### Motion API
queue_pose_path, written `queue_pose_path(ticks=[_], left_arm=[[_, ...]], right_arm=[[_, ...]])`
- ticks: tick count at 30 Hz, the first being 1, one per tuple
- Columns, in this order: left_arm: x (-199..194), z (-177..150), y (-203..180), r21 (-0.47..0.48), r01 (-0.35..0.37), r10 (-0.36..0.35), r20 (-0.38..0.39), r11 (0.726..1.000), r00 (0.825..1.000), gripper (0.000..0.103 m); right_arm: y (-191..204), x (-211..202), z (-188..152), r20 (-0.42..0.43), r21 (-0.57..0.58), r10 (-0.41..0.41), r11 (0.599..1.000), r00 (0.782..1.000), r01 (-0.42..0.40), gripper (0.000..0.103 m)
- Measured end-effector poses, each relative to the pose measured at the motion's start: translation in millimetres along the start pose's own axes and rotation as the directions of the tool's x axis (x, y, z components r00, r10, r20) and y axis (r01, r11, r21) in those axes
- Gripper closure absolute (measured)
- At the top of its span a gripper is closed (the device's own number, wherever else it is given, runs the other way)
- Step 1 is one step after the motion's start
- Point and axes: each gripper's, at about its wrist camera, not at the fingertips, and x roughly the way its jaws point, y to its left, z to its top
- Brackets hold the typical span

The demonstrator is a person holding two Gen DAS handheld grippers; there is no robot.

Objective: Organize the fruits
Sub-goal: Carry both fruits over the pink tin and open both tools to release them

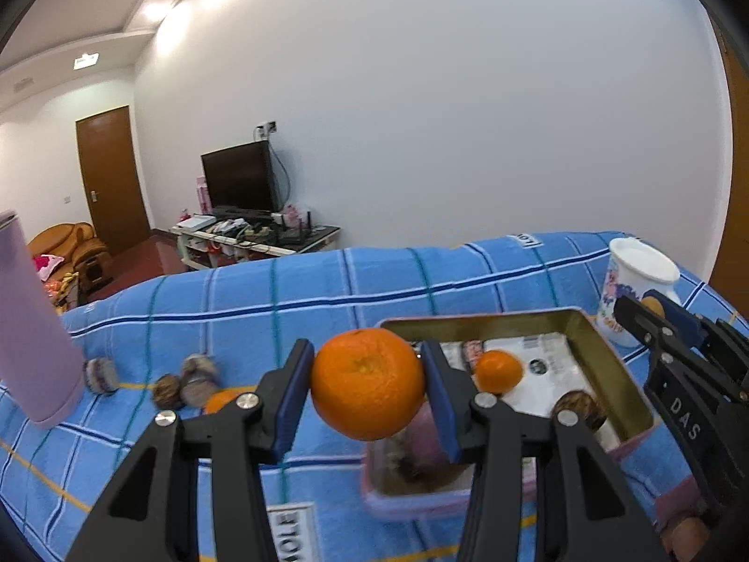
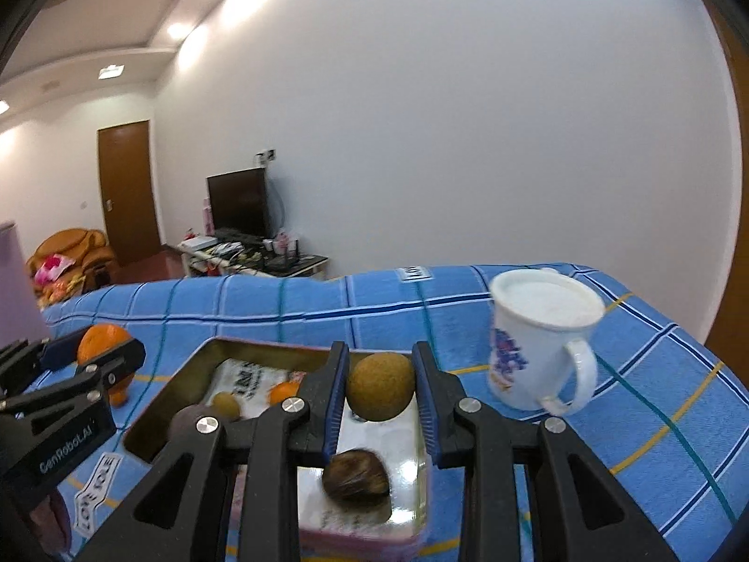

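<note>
My left gripper [image 1: 367, 386] is shut on a big orange [image 1: 367, 384], held in the air just left of a metal tin [image 1: 604, 365]. The tin holds a small orange [image 1: 498, 371] and a brown nut [image 1: 578, 407]. My right gripper [image 2: 380, 393] is shut on a tan round fruit [image 2: 380, 392] above the same tin [image 2: 206, 351], where a small orange [image 2: 283, 392], a tan fruit [image 2: 227, 405] and a dark brown nut [image 2: 356, 475] lie. The left gripper with its orange [image 2: 100, 342] shows at the left of the right wrist view.
A blue checked cloth [image 1: 327, 295] covers the table. A white mug [image 2: 538, 346] stands right of the tin. A tall lilac tumbler [image 1: 33, 328] stands at the left, with several brown nuts [image 1: 196, 374] and an orange [image 1: 222, 400] loose on the cloth beside it.
</note>
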Motion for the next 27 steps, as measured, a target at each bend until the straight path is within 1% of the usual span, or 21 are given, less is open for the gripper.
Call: queue_pose_path(ticks=[3, 7, 11, 13, 17, 20, 22, 27], left_arm=[[11.7, 0.8, -15.1, -0.01, 0.023, -0.023, -0.028, 1.0, 0.999, 0.054], [25.9, -1.6, -37.6, -0.006, 0.065, -0.065, -0.068, 0.998, 0.996, 0.054], [33.6, -6.6, -54.9, 0.017, 0.072, -0.071, -0.072, 0.997, 0.995, 0.054], [34.4, -7.4, -59.5, 0.038, 0.055, -0.053, -0.062, 0.998, 0.997, 0.054], [37.9, -8.5, -61.8, 0.057, 0.034, -0.03, -0.065, 0.998, 0.997, 0.054], [40.1, -8.2, -58.2, 0.05, 0.049, -0.045, -0.076, 0.998, 0.996, 0.054], [41.4, -7.5, -55.8, 0.054, 0.048, -0.043, -0.078, 0.997, 0.996, 0.054], [45.1, -6.3, -51.2, 0.045, 0.043, -0.039, -0.085, 0.998, 0.996, 0.054]], right_arm=[[-9.0, 9.1, 1.3, -0.017, 0.021, -0.007, 1.0, 1.0, 0.007, 0.073], [-13.6, 26.2, 2.2, -0.059, 0.016, 0.002, 1.0, 0.998, -0.002, 0.073], [-15.8, 42.1, 1.3, -0.109, 0.031, 0.039, 0.999, 0.993, -0.036, 0.073], [-16.7, 49.1, 0.7, -0.134, 0.042, 0.056, 0.998, 0.989, -0.051, 0.073], [-20.9, 59.6, -1.2, -0.181, 0.078, 0.103, 0.993, 0.978, -0.09, 0.073], [-22.4, 62.9, -1.7, -0.197, 0.092, 0.138, 0.988, 0.971, -0.122, 0.073], [-21.0, 65.8, -3.2, -0.212, 0.105, 0.165, 0.984, 0.963, -0.145, 0.073], [-16.9, 70.9, -5.5, -0.238, 0.109, 0.201, 0.978, 0.95, -0.179, 0.073]])
